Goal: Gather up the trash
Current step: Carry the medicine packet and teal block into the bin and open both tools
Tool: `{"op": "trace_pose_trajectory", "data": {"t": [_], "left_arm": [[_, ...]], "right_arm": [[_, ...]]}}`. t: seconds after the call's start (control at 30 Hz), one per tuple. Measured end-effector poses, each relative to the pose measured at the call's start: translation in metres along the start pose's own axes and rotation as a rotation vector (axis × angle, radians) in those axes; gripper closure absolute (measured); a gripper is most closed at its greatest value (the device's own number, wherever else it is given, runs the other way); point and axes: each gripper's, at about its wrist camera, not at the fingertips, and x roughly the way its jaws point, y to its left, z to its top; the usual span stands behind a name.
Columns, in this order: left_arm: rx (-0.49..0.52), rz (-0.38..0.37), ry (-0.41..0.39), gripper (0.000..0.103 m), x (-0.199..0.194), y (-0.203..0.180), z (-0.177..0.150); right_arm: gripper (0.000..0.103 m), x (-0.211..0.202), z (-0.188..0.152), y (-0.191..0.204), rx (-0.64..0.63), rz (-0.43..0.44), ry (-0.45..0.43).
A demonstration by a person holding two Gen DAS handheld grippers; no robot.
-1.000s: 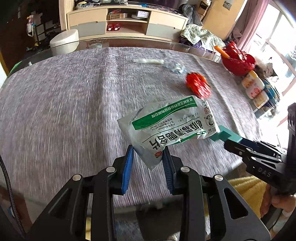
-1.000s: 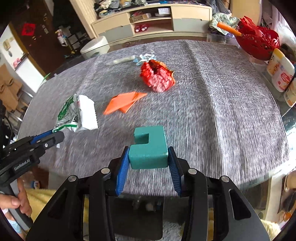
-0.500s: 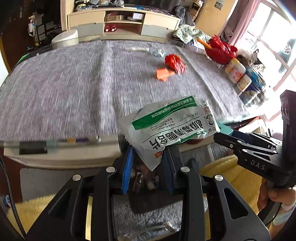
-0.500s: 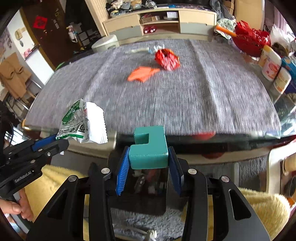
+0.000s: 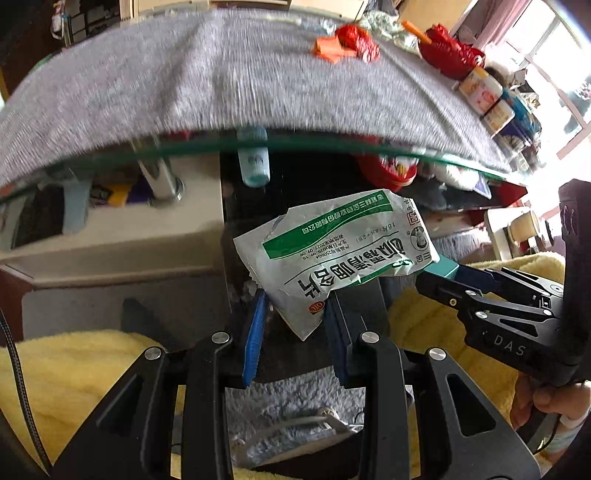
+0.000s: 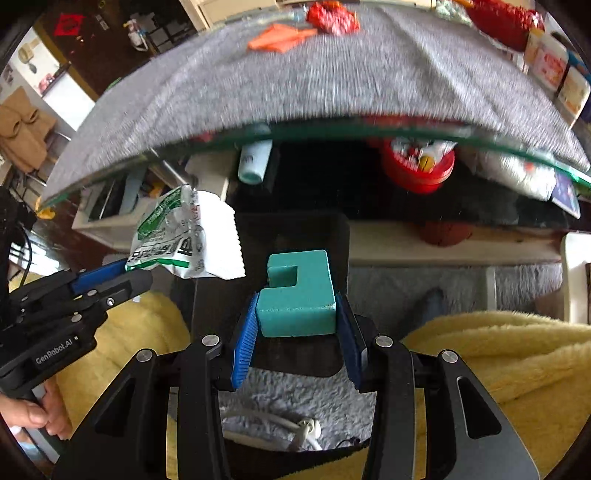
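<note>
Teal block (image 6: 297,295) notch, right view only

The table (image 5: 184,74), a glass top with a grey cloth (image 6: 332,74) over it, lies ahead of and above both grippers. On the cloth, at the side far from the grippers:
- an orange folded paper (image 6: 280,35);
- a crumpled red wrapper (image 6: 332,16), just beyond the paper;
- a red basket (image 5: 450,51) and white jars (image 5: 480,86), toward the right edge.

A grey carpet (image 6: 295,387) covers the floor beneath the grippers; a white cable (image 6: 266,424) lies on it.
</note>
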Motion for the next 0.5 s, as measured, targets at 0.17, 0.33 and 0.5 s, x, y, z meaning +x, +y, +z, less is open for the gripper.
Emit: {"op": "trace_pose_trajectory", "data": {"t": [0.17,0.33,0.5], "left_arm": [[-0.017,-0.014,0.05,0.073,0.024,0.007,-0.003],[-0.016,-0.041,0.101,0.073,0.042,0.01,-0.004],[-0.02,-0.046,0.141,0.071,0.057,0.009,-0.002]], "right_arm": [[0.061,0.023,-0.008,0.001,-0.008,-0.001,0.056],[0.061,0.04,-0.012,-0.001,-0.005,0.006,0.097],[0.061,0.048,-0.008,-0.006,0.008,0.009,0.124]]}}
